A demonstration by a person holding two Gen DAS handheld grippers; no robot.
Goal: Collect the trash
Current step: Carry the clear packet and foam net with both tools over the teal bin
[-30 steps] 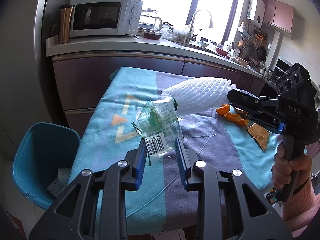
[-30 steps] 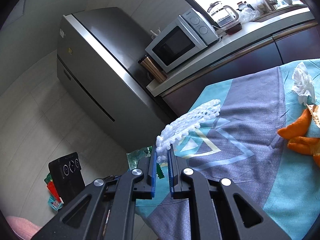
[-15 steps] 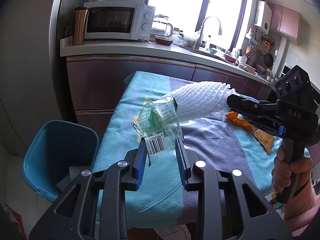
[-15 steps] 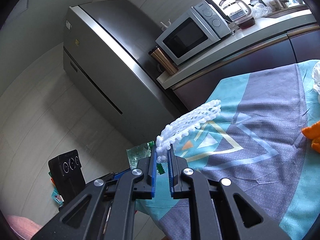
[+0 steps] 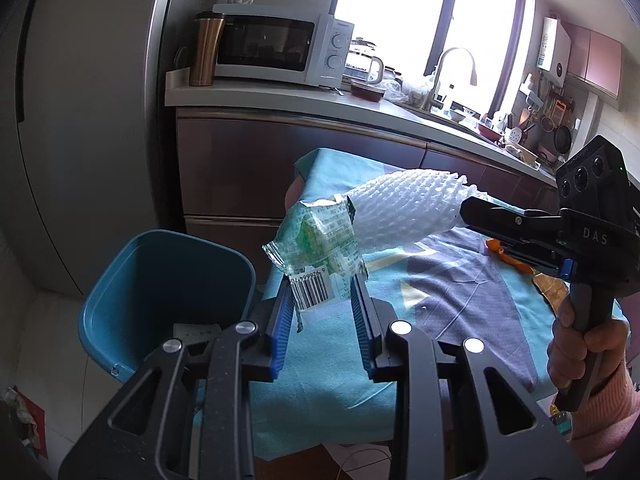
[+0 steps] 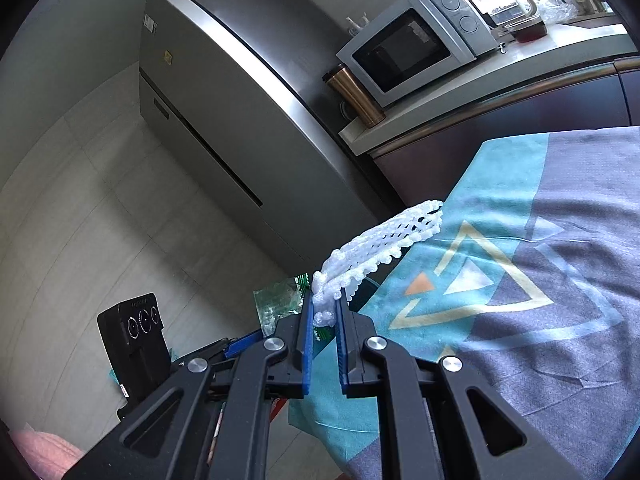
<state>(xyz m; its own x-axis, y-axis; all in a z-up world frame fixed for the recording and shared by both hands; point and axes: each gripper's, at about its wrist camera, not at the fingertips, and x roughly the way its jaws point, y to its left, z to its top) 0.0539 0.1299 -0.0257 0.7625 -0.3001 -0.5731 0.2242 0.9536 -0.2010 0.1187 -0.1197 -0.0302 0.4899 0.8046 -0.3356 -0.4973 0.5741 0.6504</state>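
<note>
**Both claws loaded beside the bin**

At the near corner of the table (image 5: 460,292), over its teal and grey cloth, I hold trash in both claws. My left gripper (image 5: 322,280) is clamped on a crumpled clear wrapper (image 5: 316,240) with green print and a barcode label; the wrapper sits between the two blue pads and sticks up above the fingertips, clear of the cloth. Just left of and below it stands the blue bin (image 5: 160,280), on the floor against the table's edge, with some pale scrap lying in its bottom.

My right gripper (image 6: 325,312) is pinched tight on one end of a white foam net sleeve (image 6: 384,240); the rest of the sleeve stretches forward from the pads, raised over the cloth. From the left camera the sleeve (image 5: 404,212) lies on its side in the air, its free end touching or just behind the wrapper, I cannot tell which, and the right gripper (image 5: 472,210) reaches in from the right, held in my right hand (image 5: 576,352).

Further back on the cloth lie orange peel pieces (image 5: 504,256) and a brown scrap (image 5: 552,288), partly hidden behind the right gripper. Behind the table runs the counter (image 5: 280,100), with a microwave (image 5: 276,46) and a copper tumbler (image 5: 206,48) beside it.
</note>
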